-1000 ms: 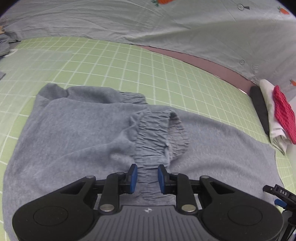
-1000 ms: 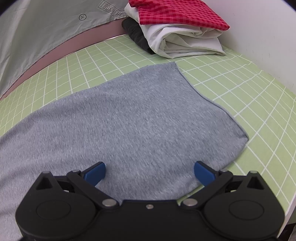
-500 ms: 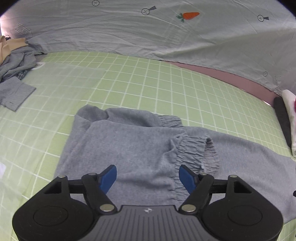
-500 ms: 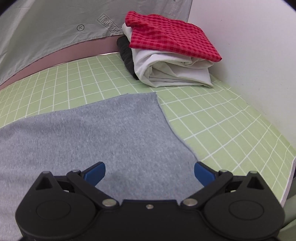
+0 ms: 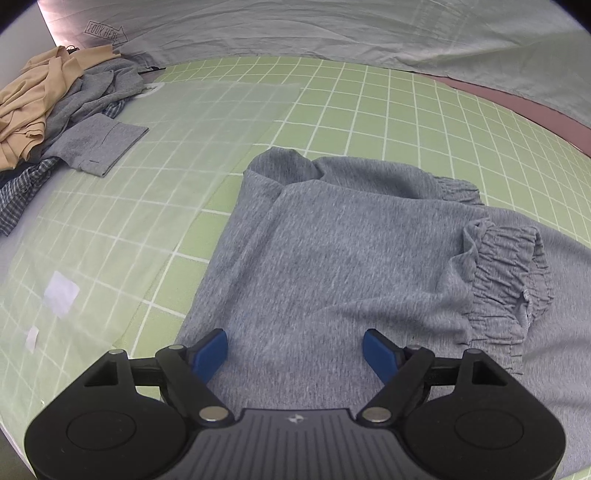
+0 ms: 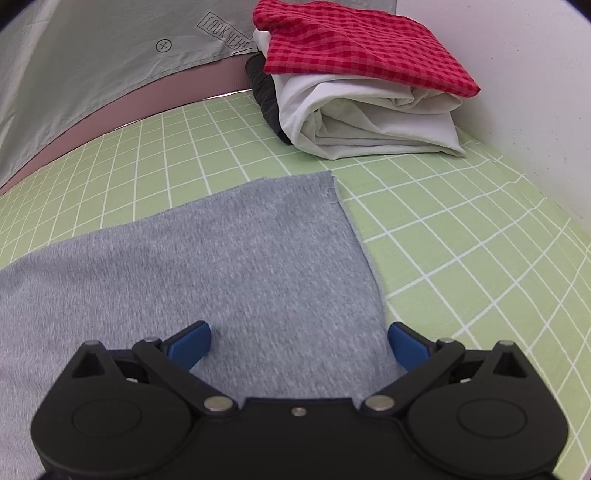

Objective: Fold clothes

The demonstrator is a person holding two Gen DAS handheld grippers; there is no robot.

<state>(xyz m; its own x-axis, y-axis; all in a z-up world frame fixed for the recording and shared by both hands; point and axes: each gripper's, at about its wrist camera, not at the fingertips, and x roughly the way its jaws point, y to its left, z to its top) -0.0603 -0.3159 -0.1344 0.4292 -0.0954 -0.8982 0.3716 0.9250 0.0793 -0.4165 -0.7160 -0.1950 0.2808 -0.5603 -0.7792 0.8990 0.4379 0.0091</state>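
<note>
A grey sweatshirt (image 5: 332, 258) lies folded on the green grid mat (image 5: 369, 110). One ribbed cuff (image 5: 506, 280) rests on top of it at the right; a second cuff (image 5: 454, 188) sits farther back. My left gripper (image 5: 295, 349) hovers over the sweatshirt's near left part, its jaws opening, with only flat cloth below the blue pads. In the right wrist view the sweatshirt's hem end (image 6: 221, 258) lies flat on the mat (image 6: 461, 240). My right gripper (image 6: 299, 341) stands open over its near right edge, gripping nothing.
A heap of unfolded clothes, tan and grey (image 5: 48, 103), lies at the mat's far left. A folded stack with a red checked cloth (image 6: 354, 44) on white and dark pieces stands at the far right by a white wall (image 6: 517, 55). Grey sheeting (image 5: 332, 29) hangs behind.
My left gripper let go of the ribbed cuff, opened wide and swung left, so the cuff now lies to its right. My right gripper stayed open and shifted toward the sweatshirt's right edge.
</note>
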